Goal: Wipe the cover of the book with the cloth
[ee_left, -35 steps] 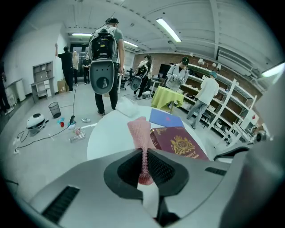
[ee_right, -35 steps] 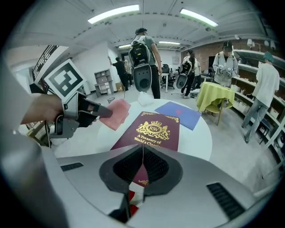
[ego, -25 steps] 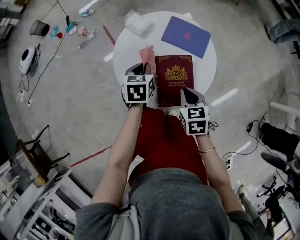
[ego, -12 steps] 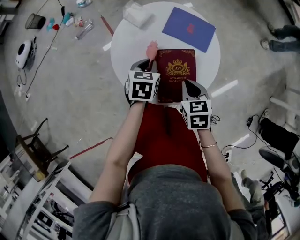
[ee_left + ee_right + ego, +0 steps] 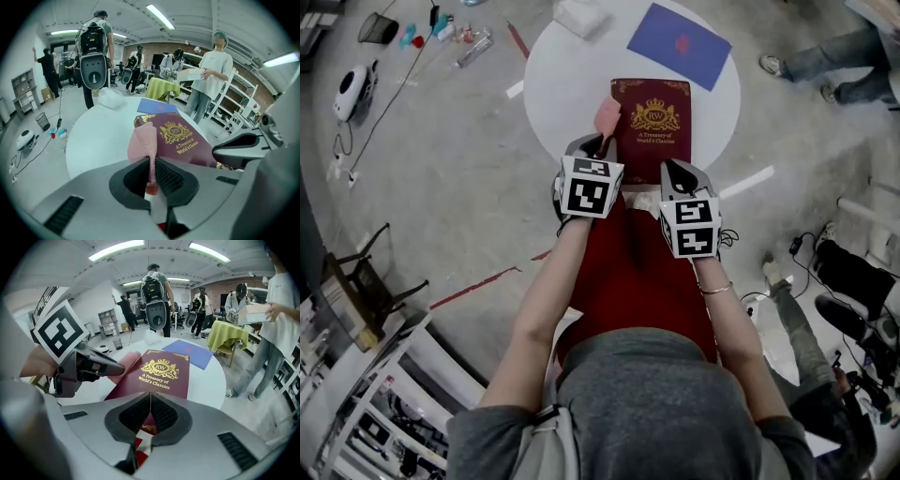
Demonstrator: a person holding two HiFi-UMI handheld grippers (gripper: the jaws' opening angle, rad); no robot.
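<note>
"Cloth: where was it?"

"I had the pink cloth (image 5: 143, 140) clamped in my left tool (image 5: 151, 165), jaws tight on its lower end. The loose end stood up just beside the left edge of the book (image 5: 652, 117)."

"And the book itself?"

"It lay flat on the round white table (image 5: 562, 84), gold title facing me. I had my right tool (image 5: 150, 405) closed on its near edge. A blue sheet (image 5: 679, 44) lay just beyond the far edge."
</note>
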